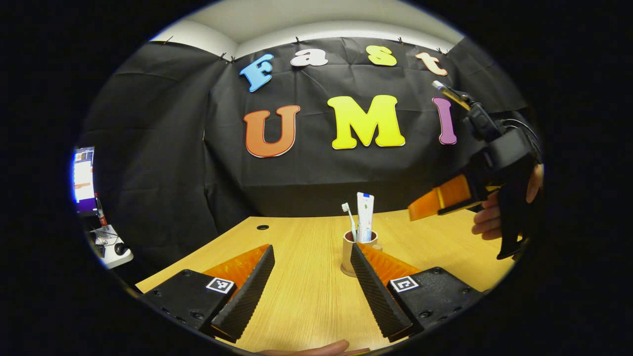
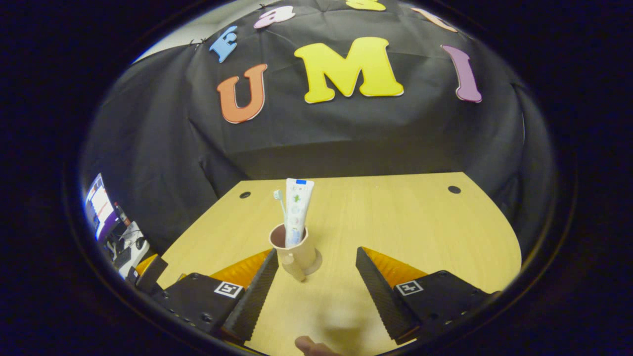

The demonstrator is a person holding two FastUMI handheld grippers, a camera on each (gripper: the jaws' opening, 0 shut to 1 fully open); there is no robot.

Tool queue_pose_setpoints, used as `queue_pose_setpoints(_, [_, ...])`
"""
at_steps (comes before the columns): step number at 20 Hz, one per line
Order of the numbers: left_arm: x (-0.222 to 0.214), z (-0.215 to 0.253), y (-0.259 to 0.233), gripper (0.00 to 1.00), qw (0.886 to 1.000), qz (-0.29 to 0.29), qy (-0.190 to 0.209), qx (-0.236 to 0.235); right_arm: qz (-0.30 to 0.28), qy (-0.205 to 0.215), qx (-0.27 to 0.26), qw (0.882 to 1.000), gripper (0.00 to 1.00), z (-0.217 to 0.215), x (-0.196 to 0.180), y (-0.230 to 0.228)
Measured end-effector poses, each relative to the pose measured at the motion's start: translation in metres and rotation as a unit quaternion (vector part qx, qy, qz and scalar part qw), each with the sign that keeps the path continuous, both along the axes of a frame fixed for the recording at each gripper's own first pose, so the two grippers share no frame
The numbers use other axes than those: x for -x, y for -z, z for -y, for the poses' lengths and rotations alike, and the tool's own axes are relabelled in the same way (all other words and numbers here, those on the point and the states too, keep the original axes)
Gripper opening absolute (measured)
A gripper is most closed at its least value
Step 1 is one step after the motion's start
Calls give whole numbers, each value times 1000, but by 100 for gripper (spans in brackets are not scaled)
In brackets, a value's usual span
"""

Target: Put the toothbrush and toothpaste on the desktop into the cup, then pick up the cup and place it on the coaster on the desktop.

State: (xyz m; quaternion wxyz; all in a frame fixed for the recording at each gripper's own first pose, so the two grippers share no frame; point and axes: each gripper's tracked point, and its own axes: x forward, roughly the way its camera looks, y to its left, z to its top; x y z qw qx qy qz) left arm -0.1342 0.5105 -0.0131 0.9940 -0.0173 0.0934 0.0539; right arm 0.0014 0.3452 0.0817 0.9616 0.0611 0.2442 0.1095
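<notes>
In the left gripper view, the left gripper (image 1: pixel 309 289) hangs low over the near edge of the bench (image 1: pixel 306 296) with its two ribbed black fingers (image 1: pixel 247 291) spread wide and nothing between them. Its right finger overlaps the foot of the cup (image 1: pixel 352 254) in the picture; whether they touch cannot be told. In the right gripper view, the right gripper (image 2: pixel 316 291) likewise has its fingers (image 2: pixel 376 291) spread apart and empty, the cup (image 2: pixel 295 253) standing just beyond its left fingertip. The tan cup stands upright on a round coaster (image 2: pixel 316 262) about mid-bench, with the toothbrush (image 2: pixel 280 202) and toothpaste (image 2: pixel 297 210) upright inside it, toothbrush to the left. Farther right in the left gripper view, the right gripper (image 1: pixel 425 205) is held above the bench by a hand (image 1: pixel 487 215).
</notes>
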Motion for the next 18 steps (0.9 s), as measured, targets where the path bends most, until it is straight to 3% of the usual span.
queue_pose_setpoints(5, [-3, 39, -17, 98, 1000, -1, 9, 8, 57, 50, 0, 997, 96, 86, 33, -12])
queue_pose_setpoints(10, [8, 77, -16, 98, 997, -31, 40, 60, 86, 86, 20, 992, 96, 147, 67, 4])
queue_pose_setpoints(11, [10, 80, -18, 98, 997, -31, 39, 59, 98, 94, 31, 990, 92, 156, 72, 6])
queue_pose_setpoints(14, [17, 85, -20, 98, 997, -27, 43, 57, 140, 117, 44, 982, 96, 176, 88, -3])
queue_pose_setpoints(18, [21, 84, -26, 98, 998, -17, 45, 44, 169, 120, 41, 977, 92, 176, 106, -14])
